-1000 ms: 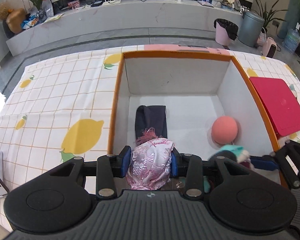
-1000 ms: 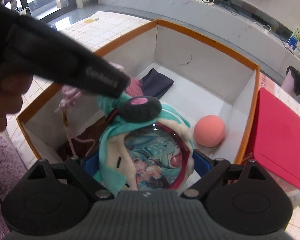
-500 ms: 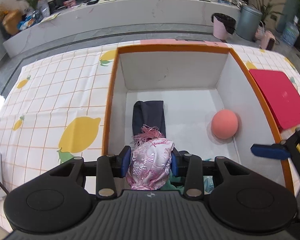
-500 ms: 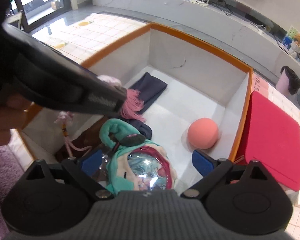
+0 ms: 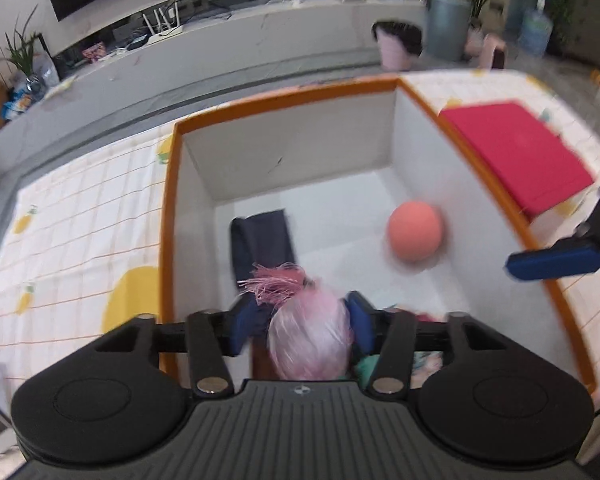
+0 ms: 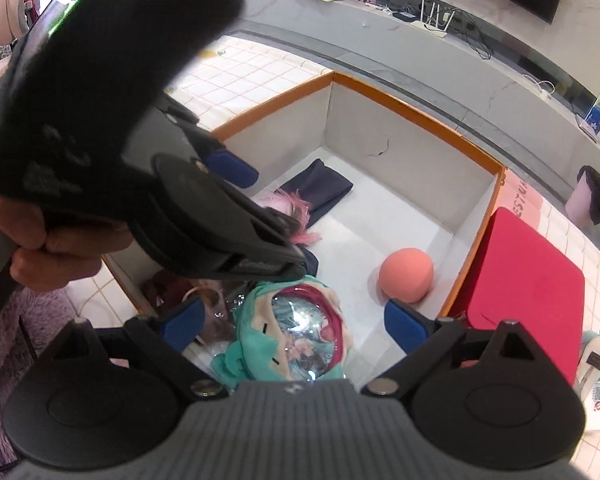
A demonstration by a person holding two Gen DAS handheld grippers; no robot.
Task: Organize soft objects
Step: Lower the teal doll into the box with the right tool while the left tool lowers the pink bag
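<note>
In the left wrist view my left gripper hangs over the near end of the orange-rimmed white box. Its jaws are opening. A pink satin pouch with a pink tassel sits loose and blurred between the blue pads, with a gap on its left side. My right gripper is open above a teal plush with a clear round window, which lies on the box floor. A coral ball and a folded navy cloth also lie in the box.
A red board lies on the lemon-print tablecloth to the right of the box. A hand holds the left gripper's handle, which fills the upper left of the right wrist view. A brown item sits in the box's near corner.
The left jaws have spread away from the pink pouch, which now looks blurred. The right gripper let go of the teal plush and has lifted and drawn back from it.
</note>
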